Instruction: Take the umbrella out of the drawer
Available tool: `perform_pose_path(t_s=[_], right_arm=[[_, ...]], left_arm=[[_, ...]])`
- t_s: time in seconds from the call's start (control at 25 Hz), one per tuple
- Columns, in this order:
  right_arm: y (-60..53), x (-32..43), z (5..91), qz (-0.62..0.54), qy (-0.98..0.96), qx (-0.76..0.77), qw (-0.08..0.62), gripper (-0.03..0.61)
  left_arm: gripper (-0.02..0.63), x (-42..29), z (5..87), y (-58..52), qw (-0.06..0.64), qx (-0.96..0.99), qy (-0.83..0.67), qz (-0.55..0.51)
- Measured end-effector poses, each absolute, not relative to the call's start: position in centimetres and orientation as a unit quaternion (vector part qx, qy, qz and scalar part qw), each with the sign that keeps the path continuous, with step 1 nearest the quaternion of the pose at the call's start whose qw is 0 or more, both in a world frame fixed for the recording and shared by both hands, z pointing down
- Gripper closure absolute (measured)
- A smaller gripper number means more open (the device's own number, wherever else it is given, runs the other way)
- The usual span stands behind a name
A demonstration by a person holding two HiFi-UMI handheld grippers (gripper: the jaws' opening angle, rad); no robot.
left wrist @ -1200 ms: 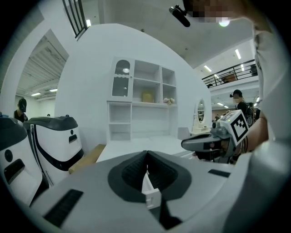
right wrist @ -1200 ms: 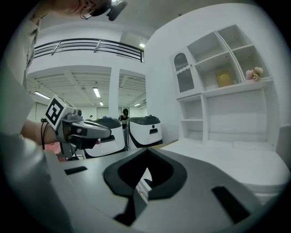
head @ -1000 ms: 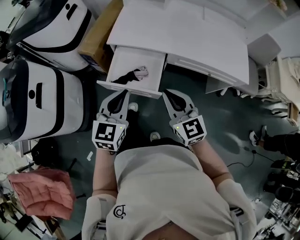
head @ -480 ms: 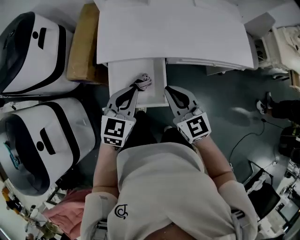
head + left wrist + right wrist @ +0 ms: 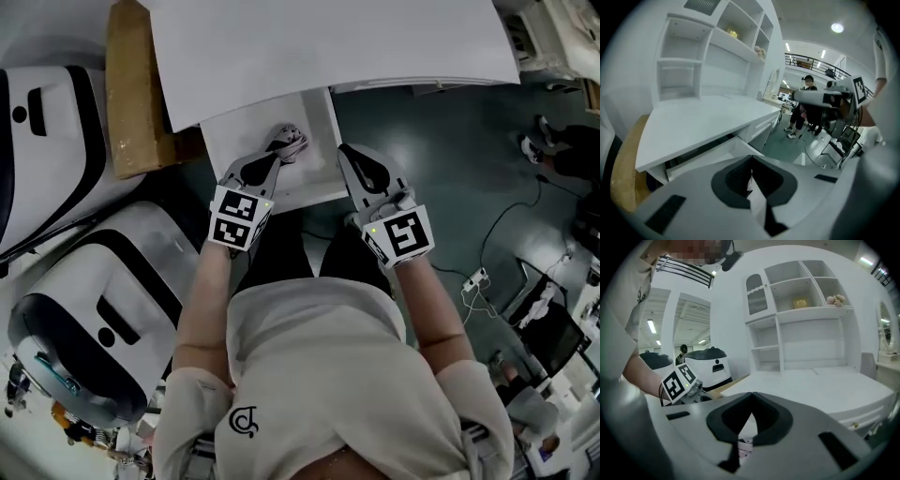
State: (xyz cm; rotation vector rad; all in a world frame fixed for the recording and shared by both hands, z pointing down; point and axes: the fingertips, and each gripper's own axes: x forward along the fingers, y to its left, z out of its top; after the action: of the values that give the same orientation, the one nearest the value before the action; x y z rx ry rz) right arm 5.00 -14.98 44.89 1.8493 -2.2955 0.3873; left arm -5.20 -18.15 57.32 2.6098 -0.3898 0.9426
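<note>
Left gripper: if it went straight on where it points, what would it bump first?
Probably the umbrella in the open drawer, right ahead of the left gripper; depth is unclear.

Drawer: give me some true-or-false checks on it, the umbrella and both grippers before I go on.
1. The drawer is open. True.
2. The umbrella lies on the desk. False: it lies in the drawer.
3. The left gripper has its jaws shut. True.
4. The right gripper holds the umbrella. False: its jaws are shut on nothing, at the drawer's right edge.
5. The brown box stands right of the desk. False: it stands at the desk's left in the head view.
</note>
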Motion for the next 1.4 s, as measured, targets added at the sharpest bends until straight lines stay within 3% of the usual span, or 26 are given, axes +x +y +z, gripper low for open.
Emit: perform_pose_path(t_s=[0.2, 0.6, 0.92, 1.4], right_arm=[[-15.4, 5.7, 46.4, 0.15, -0.746, 0.646, 0.064, 0.572], [-15.8, 5.0, 47.6, 0.151, -0.727, 0.665, 0.077, 0.572], [-14.9, 7.2, 50.3, 0.164, -0.698, 0.69, 0.103, 0.572], [-14.5, 8.6, 52.1, 0.197, -0.682, 0.697, 0.105, 0.572]], left_arm=[[0.587, -5.1, 63.4, -18.5, 0.179, 0.892, -0.097, 0.404], [0.291, -4.3, 72.3, -17.3, 0.189, 0.838, -0.029, 0.511], [0.227, -4.7, 77.7, -17.4, 0.204, 0.806, -0.016, 0.555], [0.234, -4.3, 81.0, -17.5, 0.172, 0.781, -0.062, 0.597]])
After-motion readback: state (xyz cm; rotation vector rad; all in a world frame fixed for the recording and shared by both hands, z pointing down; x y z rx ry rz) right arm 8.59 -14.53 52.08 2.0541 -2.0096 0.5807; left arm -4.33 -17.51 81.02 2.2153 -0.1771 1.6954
